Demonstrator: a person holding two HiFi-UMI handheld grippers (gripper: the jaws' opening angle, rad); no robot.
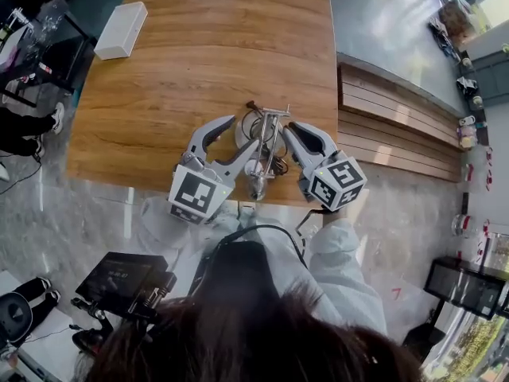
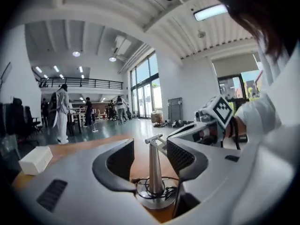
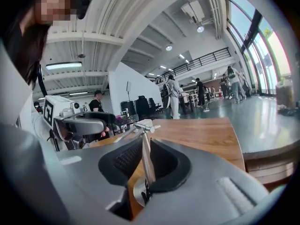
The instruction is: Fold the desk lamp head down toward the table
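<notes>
The desk lamp (image 1: 266,138) stands near the front edge of the wooden table (image 1: 199,54), on a round base (image 2: 154,198) with a cable coiled on it. Its thin metal post (image 2: 154,165) rises to a hinge bar (image 3: 144,125). My left gripper (image 1: 245,132) comes in from the left and is open; the post stands between its pads (image 2: 119,161) with a gap on each side. My right gripper (image 1: 282,140) comes from the right, its jaws drawn in narrow and pinching the post (image 3: 147,161). Where the lamp head points is hard to read.
A white box (image 1: 121,30) lies at the table's far left corner. A slatted wooden bench (image 1: 398,126) runs along the table's right side. A tablet on a stand (image 1: 119,281) sits low at the left, and people stand far off in the hall.
</notes>
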